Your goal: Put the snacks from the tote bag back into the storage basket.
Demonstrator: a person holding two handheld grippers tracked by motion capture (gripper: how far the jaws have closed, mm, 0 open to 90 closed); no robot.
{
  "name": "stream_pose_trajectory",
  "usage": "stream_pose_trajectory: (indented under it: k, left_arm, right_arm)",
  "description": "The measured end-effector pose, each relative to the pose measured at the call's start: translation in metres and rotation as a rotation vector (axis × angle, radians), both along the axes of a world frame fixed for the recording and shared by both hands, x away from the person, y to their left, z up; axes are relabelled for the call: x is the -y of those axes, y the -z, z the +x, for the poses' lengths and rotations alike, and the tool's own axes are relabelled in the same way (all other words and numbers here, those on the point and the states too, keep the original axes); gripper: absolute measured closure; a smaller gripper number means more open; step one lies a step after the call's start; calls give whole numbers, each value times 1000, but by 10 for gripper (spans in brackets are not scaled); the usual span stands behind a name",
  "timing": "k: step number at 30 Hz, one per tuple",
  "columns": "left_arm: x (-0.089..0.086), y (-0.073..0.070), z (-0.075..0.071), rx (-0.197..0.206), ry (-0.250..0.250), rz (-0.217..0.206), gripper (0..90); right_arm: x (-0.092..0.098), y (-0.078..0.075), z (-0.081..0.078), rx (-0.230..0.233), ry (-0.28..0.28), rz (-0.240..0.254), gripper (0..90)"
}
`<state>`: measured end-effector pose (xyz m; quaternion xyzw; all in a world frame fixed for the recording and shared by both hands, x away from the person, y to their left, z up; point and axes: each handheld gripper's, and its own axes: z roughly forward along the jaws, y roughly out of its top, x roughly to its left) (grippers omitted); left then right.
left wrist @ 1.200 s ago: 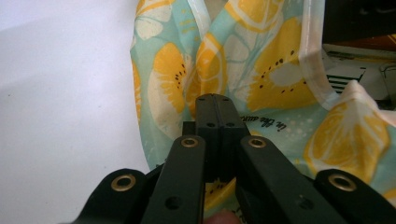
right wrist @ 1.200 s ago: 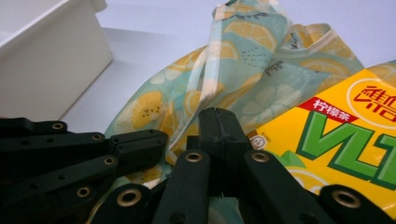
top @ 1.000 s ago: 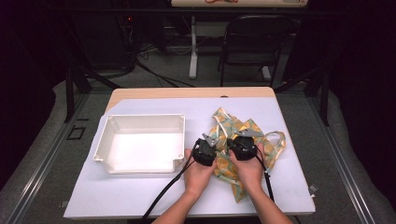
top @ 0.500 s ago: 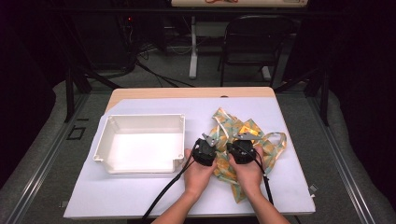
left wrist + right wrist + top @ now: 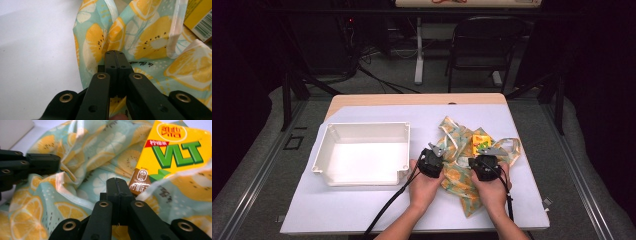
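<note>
1. Cloth bag [image 5: 460, 167], lemon-printed, lies right of the white tray [image 5: 362, 152], with the yellow carton [image 5: 480, 142] resting on it.
2. My right gripper [image 5: 488, 151] has slid left toward the left gripper [image 5: 435, 150] since a second ago, bunching the fabric.
3. Both jaws are clenched on the bag, so I judge we're gathering its mouth.

I count: one white tray [image 5: 327, 150], far left; one lemon-print cloth bag [image 5: 457, 175], right; one yellow drink carton [image 5: 480, 141] on it; two grippers, left [image 5: 435, 150], right [image 5: 490, 151].
</note>
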<state>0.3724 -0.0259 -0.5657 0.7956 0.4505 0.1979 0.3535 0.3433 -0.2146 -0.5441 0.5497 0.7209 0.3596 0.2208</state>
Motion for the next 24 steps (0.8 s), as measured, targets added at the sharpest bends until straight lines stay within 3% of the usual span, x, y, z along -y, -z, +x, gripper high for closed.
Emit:
stream_pose_trajectory:
  k: [2,3,6,9,16,20,24]
  left_arm:
    - [0,0,0,0,0,1,900]
    - [0,0,0,0,0,1,900]
    - [0,0,0,0,1,1,900]
    - [0,0,0,-1,2,3,900]
    - [0,0,0,3,2,0,900]
    - [0,0,0,3,3,2,900]
    - [1,0,-1,5,6,9,900]
  right_arm:
    - [2,1,-1,-5,8,-7,900]
    - [4,1,-2,5,5,15,900]
    - [9,-7,-7,69,0,48,876]
    - [17,-14,-7,107,39,26,857]
    - [47,-14,-10,92,98,-9,874]
    - [60,-10,-17,58,116,-5,900]
    - [64,-3,-21,18,86,-3,900]
